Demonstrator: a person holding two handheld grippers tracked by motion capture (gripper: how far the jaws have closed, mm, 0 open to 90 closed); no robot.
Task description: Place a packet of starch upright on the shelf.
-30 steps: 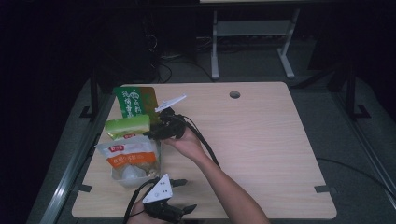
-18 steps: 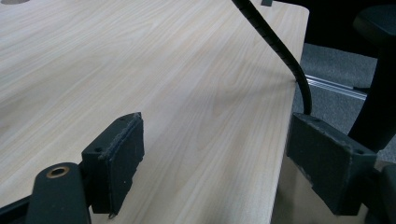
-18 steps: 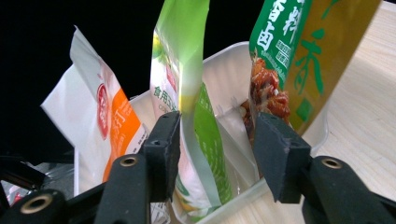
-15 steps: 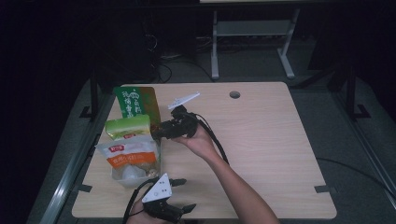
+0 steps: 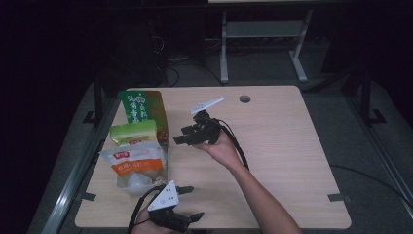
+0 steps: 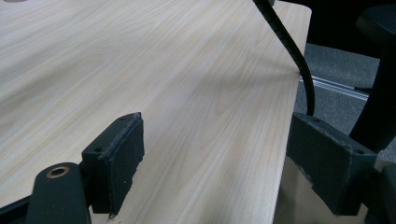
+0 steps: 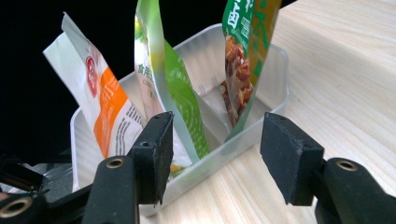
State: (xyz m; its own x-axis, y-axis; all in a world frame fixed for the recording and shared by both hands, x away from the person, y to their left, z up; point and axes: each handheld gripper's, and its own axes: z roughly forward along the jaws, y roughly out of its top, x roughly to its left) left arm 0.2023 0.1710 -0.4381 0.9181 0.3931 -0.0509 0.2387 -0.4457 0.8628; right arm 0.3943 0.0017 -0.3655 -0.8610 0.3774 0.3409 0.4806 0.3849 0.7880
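Three pouches stand in one clear tray (image 7: 275,70) at the table's (image 5: 292,161) left edge: white-orange pouch (image 5: 134,163) nearest the person, light green pouch (image 5: 134,132) in the middle, dark green pouch (image 5: 142,108) farthest.

Left gripper (image 5: 190,202) sits low at the near edge just right of the tray, jaws spread, nothing between them, pointing right along the tabletop.

Right gripper (image 5: 179,136) is held off the table, forearm reaching in from bottom right, jaws aimed left at the tray. Its jaws have just been opening; they're spread, empty, near the light green pouch but not touching it.

Right half of the table is bare wood, one cable hole (image 5: 245,99) near the far edge.
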